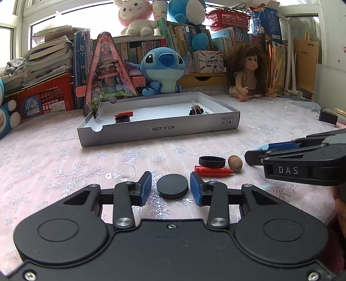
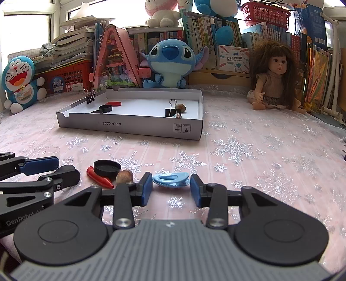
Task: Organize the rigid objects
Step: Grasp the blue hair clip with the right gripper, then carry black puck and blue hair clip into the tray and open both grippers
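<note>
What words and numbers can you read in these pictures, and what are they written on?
"NO.A-2224", upside down, on the front wall of the white box.
"DAS" on the right gripper, seen from the left camera.
"GenRobot A", cut off, on the left gripper, seen from the right camera.
"M" on the paper cup on the shelf.
Two small symbols on the box wall, the book spines and the red crate's label: too small or blurred.
</note>
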`<action>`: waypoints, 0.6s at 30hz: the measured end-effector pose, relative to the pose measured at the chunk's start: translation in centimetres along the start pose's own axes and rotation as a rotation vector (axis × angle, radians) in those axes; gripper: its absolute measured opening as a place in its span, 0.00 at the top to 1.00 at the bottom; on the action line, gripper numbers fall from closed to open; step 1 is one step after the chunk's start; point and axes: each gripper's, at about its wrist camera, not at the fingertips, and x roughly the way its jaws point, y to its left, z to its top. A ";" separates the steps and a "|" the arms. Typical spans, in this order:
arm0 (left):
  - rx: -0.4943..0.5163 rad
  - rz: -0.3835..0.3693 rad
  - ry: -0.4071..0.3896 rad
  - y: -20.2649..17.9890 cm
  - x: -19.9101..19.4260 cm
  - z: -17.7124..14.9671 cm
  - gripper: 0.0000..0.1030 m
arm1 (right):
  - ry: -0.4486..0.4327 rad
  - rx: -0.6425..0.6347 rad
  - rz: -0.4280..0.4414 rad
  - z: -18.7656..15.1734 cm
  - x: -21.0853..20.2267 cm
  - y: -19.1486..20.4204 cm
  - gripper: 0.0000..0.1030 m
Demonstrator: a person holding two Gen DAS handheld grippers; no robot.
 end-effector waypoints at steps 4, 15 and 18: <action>-0.005 -0.013 0.006 0.1 0.2 0.0 0.70 | -0.002 0.000 0.000 0.0 0.0 0.0 0.57; -0.046 -0.028 -0.016 1.1 -0.8 2.0 0.71 | -0.024 0.019 0.005 1.2 -0.1 -0.6 0.58; -0.069 -0.028 -0.022 1.9 -1.0 3.2 0.71 | -0.032 0.039 0.012 1.9 -0.1 -1.0 0.58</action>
